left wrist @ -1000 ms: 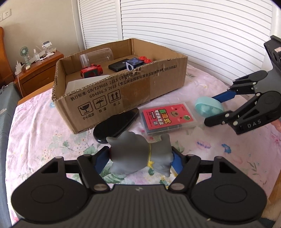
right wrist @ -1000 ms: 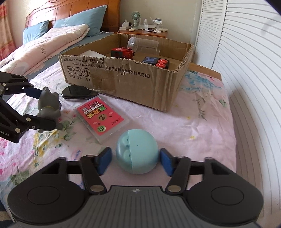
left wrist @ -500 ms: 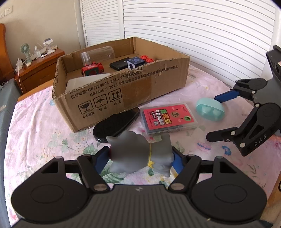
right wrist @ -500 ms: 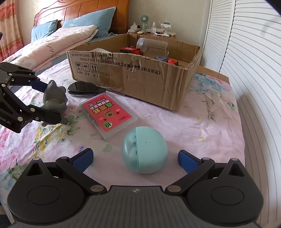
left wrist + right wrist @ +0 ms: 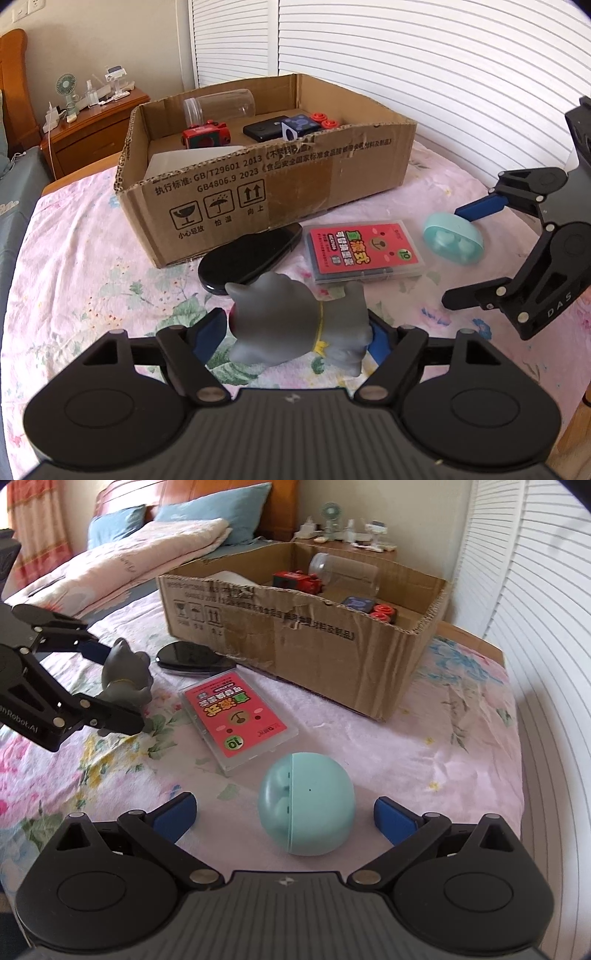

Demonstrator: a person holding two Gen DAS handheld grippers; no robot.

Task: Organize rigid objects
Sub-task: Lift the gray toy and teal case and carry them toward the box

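Lying on the bed [image 5: 424, 738] before the cardboard box [image 5: 295, 177]: grey toy [image 5: 295, 325] between left gripper [image 5: 295, 334] fingers, just been opening; teal case [image 5: 306, 808] sitting untouched between widely spread right gripper [image 5: 284, 814] fingers.

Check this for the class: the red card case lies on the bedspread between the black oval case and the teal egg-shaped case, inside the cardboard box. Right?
Not quite. The red card case lies outside the cardboard box, in front of it, between the black oval case and the teal egg-shaped case; the right wrist view shows it.

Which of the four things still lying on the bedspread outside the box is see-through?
The flat card case with the red label: its plastic is clear. The grey toy, the black oval and the teal case are opaque.
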